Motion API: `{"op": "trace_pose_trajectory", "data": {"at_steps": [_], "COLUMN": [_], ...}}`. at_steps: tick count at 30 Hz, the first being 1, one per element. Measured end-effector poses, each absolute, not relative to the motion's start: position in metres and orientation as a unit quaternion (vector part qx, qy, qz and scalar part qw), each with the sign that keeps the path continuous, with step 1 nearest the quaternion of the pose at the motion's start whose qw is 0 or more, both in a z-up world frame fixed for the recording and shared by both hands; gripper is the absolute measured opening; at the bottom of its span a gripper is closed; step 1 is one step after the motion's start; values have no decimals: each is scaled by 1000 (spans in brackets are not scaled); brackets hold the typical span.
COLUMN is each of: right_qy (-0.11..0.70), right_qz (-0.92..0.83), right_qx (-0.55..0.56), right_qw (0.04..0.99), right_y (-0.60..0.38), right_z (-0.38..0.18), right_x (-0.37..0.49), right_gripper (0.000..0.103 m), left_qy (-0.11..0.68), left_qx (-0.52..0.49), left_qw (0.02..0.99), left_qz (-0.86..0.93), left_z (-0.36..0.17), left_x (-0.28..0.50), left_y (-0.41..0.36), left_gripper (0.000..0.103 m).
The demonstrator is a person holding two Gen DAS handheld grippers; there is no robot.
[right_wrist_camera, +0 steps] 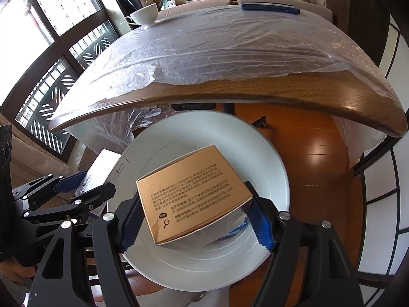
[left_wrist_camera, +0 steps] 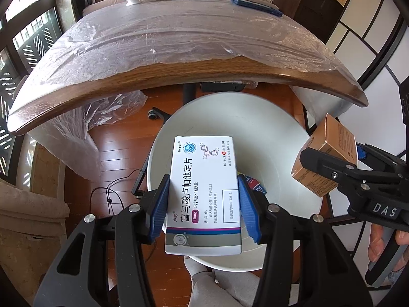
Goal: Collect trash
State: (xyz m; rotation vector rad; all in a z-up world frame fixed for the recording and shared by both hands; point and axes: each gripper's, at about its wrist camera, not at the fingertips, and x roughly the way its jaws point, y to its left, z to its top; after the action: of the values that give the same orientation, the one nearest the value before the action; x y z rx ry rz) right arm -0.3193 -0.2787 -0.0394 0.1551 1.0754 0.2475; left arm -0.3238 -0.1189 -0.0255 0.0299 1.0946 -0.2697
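While you hold both boxes over the white bin, your left gripper is clamped on the white medicine box, long axis pointing away from you, directly above the bin's mouth. Your right gripper grips the gold box, also above the opening, so both sit straight over the drop.

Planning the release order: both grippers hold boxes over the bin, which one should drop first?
Right, probably. Its gold box sits centred over the white bin; the left gripper holds its white box nearer the rim.
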Motion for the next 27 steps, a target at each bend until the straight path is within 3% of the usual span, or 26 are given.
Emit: {"op": "trace_pose_trajectory", "data": {"at_steps": [18,21,22,27], "right_qy": [522,526,526,525], "right_qz": [111,105,102,97], "right_qx": [75,73,76,81], "right_qw": [842,841,841,842], "right_y": [-284,-286,-289,-295], "right_z": [-50,-53,-54,-54], "right_x": [-314,-314,-314,-315], "right_gripper": [72,74,79,80], "left_qy": [534,533,533,530], "left_qx": [17,14,13,16], "left_qw": [836,836,836,838], "left_qz": [-125,-126,-127,-128], "left_z": [-38,-38,-38,-35], "left_x": [-316,-315,-315,-314], "left_y": [-120,-120,-120,-122], "left_gripper": [53,62,66,68]}}
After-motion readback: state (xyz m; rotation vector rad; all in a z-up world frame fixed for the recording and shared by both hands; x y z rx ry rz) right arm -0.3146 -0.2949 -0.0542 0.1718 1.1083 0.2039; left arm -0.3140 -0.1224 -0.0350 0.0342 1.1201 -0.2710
